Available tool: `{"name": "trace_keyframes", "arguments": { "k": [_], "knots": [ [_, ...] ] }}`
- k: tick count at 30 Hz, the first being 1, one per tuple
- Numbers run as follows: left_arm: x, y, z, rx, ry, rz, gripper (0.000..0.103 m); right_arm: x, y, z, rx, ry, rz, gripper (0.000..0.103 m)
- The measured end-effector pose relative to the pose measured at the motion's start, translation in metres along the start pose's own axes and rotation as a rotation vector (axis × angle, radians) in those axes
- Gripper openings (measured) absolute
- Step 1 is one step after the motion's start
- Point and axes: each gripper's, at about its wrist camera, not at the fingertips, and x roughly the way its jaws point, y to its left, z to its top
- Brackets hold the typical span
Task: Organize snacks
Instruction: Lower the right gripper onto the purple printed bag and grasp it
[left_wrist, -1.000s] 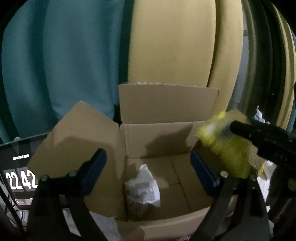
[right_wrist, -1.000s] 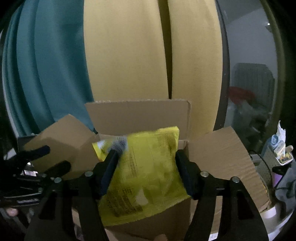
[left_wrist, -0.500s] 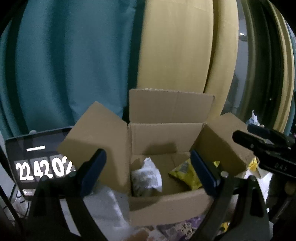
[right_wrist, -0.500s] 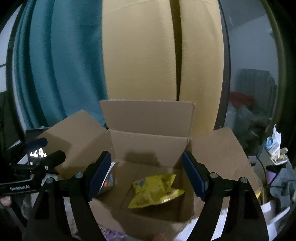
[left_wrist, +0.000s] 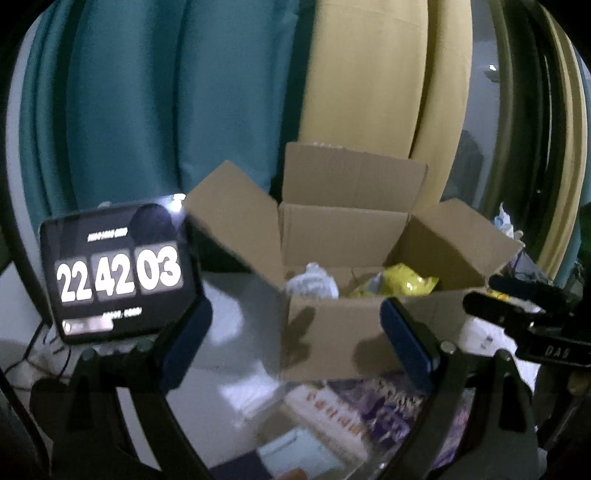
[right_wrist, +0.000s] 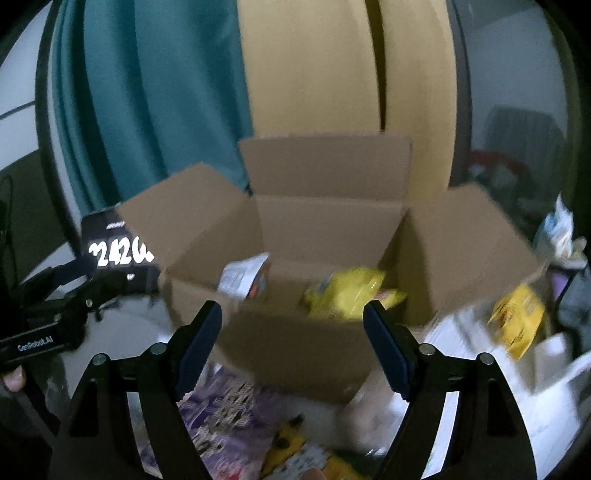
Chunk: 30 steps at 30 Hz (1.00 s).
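Observation:
An open cardboard box (left_wrist: 332, 332) (right_wrist: 295, 343) stands on the table with its flaps up. Inside lie a yellow snack bag (left_wrist: 402, 284) (right_wrist: 351, 295) and a white packet (left_wrist: 314, 286) (right_wrist: 240, 277). My left gripper (left_wrist: 295, 339) is open and empty, in front of the box. My right gripper (right_wrist: 291, 343) is open and empty, also in front of the box and above a purple snack pack (right_wrist: 221, 417) (left_wrist: 388, 410). The right gripper also shows at the right edge of the left wrist view (left_wrist: 517, 314).
A tablet (left_wrist: 118, 273) showing a clock stands left of the box. Another yellow bag (right_wrist: 517, 317) and white packets (right_wrist: 554, 354) lie right of the box. More snack packs (left_wrist: 332, 410) lie on the table in front of it. Teal and yellow curtains hang behind.
My right gripper opened and dropped the yellow bag into the box. Both grippers then pulled back and lower, away from the box.

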Motion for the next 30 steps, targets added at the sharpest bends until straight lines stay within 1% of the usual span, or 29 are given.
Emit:
{"name": "trace_keyframes", "arguments": {
  "k": [5,9,12,15,19,21,25,30],
  "knots": [
    [-0.008,0.014,-0.024,-0.019,0.029,0.011,0.093,0.012,0.009,-0.02,0.022,0.073,0.016,0.082],
    [-0.009,0.024,-0.039,-0.031,0.057,0.018,0.093,0.017,0.016,-0.032,0.022,0.124,0.02,0.082],
    [-0.008,0.034,-0.052,-0.045,0.084,0.018,0.093,0.025,0.021,-0.042,0.02,0.178,0.021,0.082],
    [-0.006,0.041,-0.063,-0.052,0.114,0.02,0.093,0.036,0.026,-0.052,0.032,0.247,0.037,0.082],
    [0.0,0.048,-0.079,-0.075,0.165,0.012,0.093,0.055,0.031,-0.061,0.05,0.36,0.089,0.082],
    [0.004,0.049,-0.085,-0.087,0.189,0.003,0.093,0.063,0.031,-0.064,0.065,0.398,0.101,0.082],
    [0.013,0.048,-0.091,-0.091,0.236,-0.007,0.093,0.068,0.038,-0.065,0.041,0.435,0.104,0.089],
    [0.014,0.041,-0.096,-0.082,0.258,-0.041,0.093,0.074,0.044,-0.068,0.018,0.478,0.112,0.089]
  ]
}}
